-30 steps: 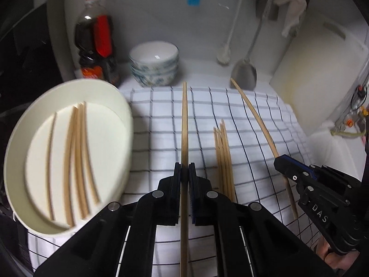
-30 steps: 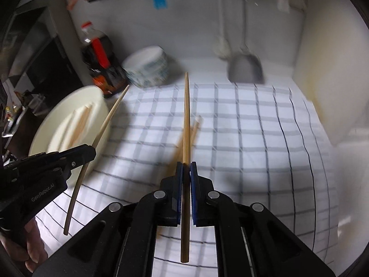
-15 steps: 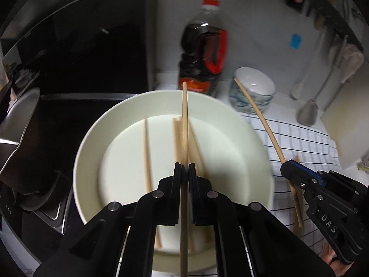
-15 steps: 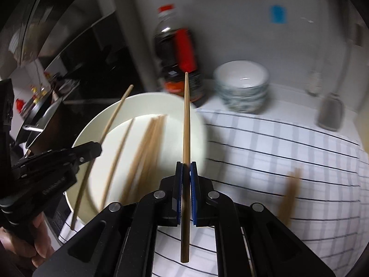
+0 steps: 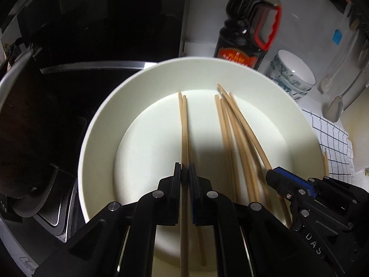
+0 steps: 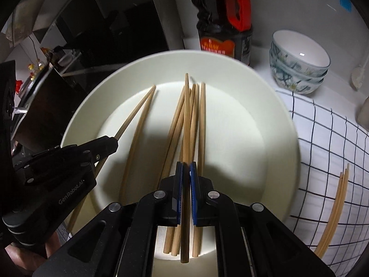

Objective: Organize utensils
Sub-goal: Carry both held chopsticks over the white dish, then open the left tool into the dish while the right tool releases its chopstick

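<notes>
A large cream plate (image 5: 147,92) (image 6: 265,106) holds several wooden chopsticks. My left gripper (image 5: 184,173) is shut on one chopstick (image 5: 183,127), held low over the plate beside a lying one. My right gripper (image 6: 186,173) is shut on another chopstick (image 6: 186,115), low over the bundle of chopsticks (image 6: 201,120) in the plate. Each gripper shows in the other's view, the right (image 5: 272,175) and the left (image 6: 110,142). A few chopsticks (image 6: 334,212) lie on the checked cloth (image 6: 327,138).
A dark sauce bottle (image 6: 223,23) stands behind the plate. Stacked patterned bowls (image 6: 299,62) sit to its right. A black stove top (image 5: 69,73) and a pan (image 5: 20,127) lie left of the plate. Ladles (image 5: 334,110) hang at the far right.
Both grippers have swung left from the checked cloth to the plate, each carrying its chopstick, and have lowered close over the plate.
</notes>
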